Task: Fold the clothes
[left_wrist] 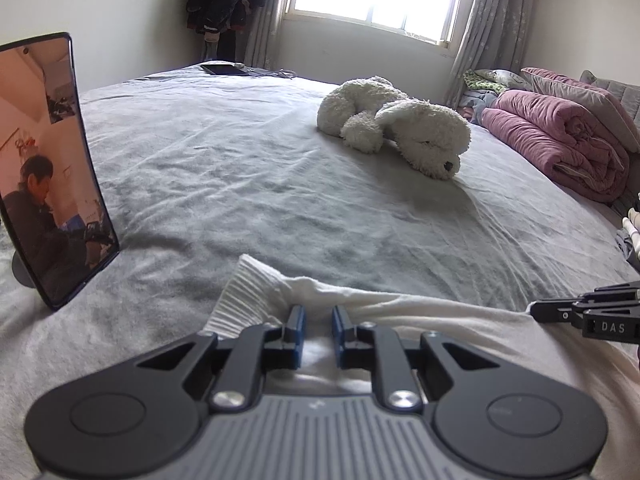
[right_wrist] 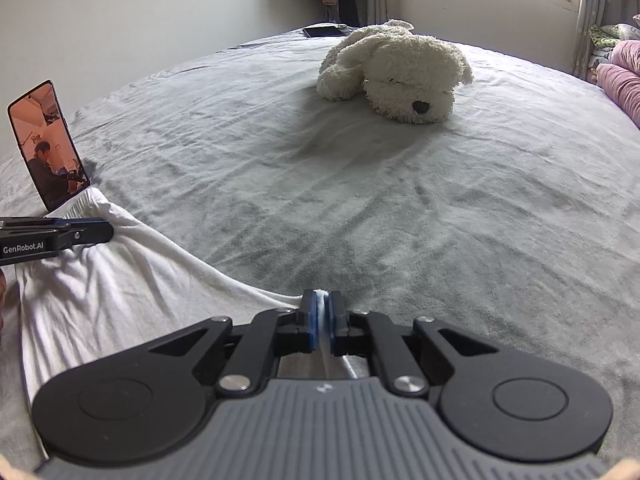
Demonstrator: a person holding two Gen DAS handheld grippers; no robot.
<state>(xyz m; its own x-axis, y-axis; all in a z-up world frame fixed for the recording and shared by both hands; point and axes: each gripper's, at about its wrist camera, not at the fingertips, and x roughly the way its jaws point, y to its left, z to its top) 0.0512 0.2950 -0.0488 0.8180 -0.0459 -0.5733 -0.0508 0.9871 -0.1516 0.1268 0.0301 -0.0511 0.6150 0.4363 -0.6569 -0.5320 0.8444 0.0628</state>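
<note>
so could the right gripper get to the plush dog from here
Probably, but not as things stand: the right gripper is shut on the white garment. The bed between it and the plush dog looks free.

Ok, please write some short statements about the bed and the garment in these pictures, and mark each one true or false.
1. The right gripper has its jaws closed on the white cotton garment. True.
2. The fluffy white plush dog lies on the garment. False: it lies apart, further up the grey bed sheet.
3. The propped-up phone with a lit screen stands on the bed. True.
4. The rolled pink quilt covers the plush dog. False: it lies beside it, at the bed's edge.
</note>
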